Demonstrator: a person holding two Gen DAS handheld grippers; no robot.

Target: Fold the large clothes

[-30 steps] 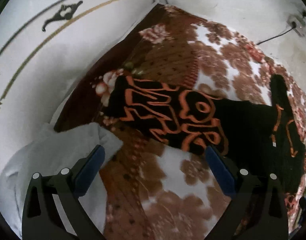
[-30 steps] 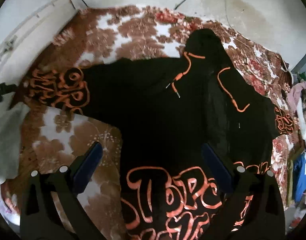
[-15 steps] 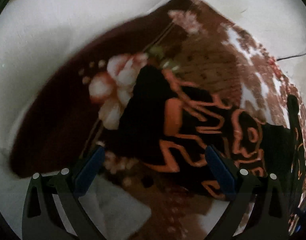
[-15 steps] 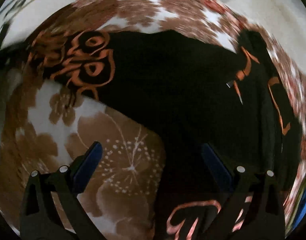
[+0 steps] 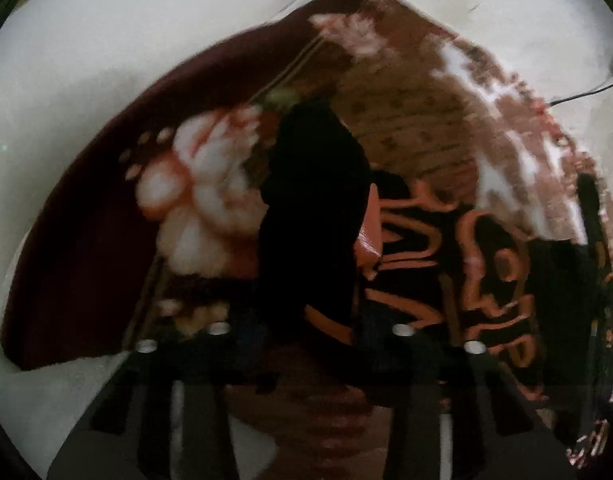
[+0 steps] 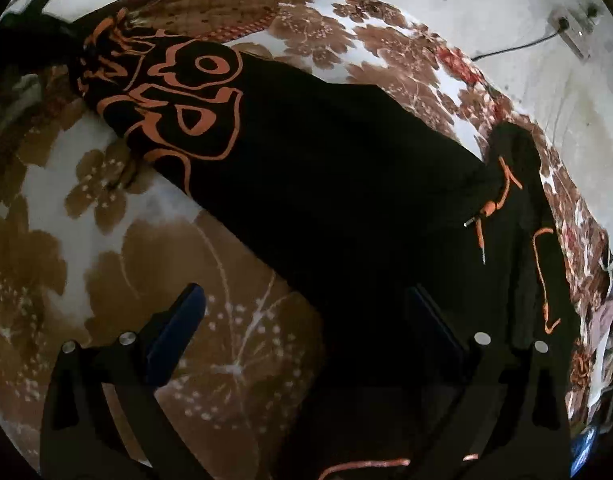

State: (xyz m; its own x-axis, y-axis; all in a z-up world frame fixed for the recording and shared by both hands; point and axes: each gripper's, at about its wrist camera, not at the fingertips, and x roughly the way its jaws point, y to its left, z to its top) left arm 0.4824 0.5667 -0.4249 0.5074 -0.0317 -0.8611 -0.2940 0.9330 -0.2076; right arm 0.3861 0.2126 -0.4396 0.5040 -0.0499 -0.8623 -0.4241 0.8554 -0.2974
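Note:
A black hoodie point(image 6: 326, 184) with orange lettering lies spread on a brown floral blanket point(image 6: 226, 340). Its orange drawstrings point(image 6: 502, 196) trail near the hood at the right. In the left wrist view, the end of one sleeve point(image 5: 314, 200) stands bunched up between the fingers of my left gripper point(image 5: 306, 332). Its jaws are closing, and the pads press on the fabric. My right gripper point(image 6: 302, 312) hangs open low over the hoodie's body edge, with one finger over the blanket and the other over black cloth.
The blanket point(image 5: 406, 132) ends at a pale wall point(image 5: 86, 60) on the left and at the back. A white cloth point(image 5: 46, 392) lies at the lower left. A socket with a cable point(image 6: 566, 28) is on the far wall, and loose clothes point(image 6: 610, 320) lie at the right edge.
Both grippers have sunk closer to the bed. The left jaws have come together around the sleeve end, which now stands bunched between them. The right jaws have stayed wide.

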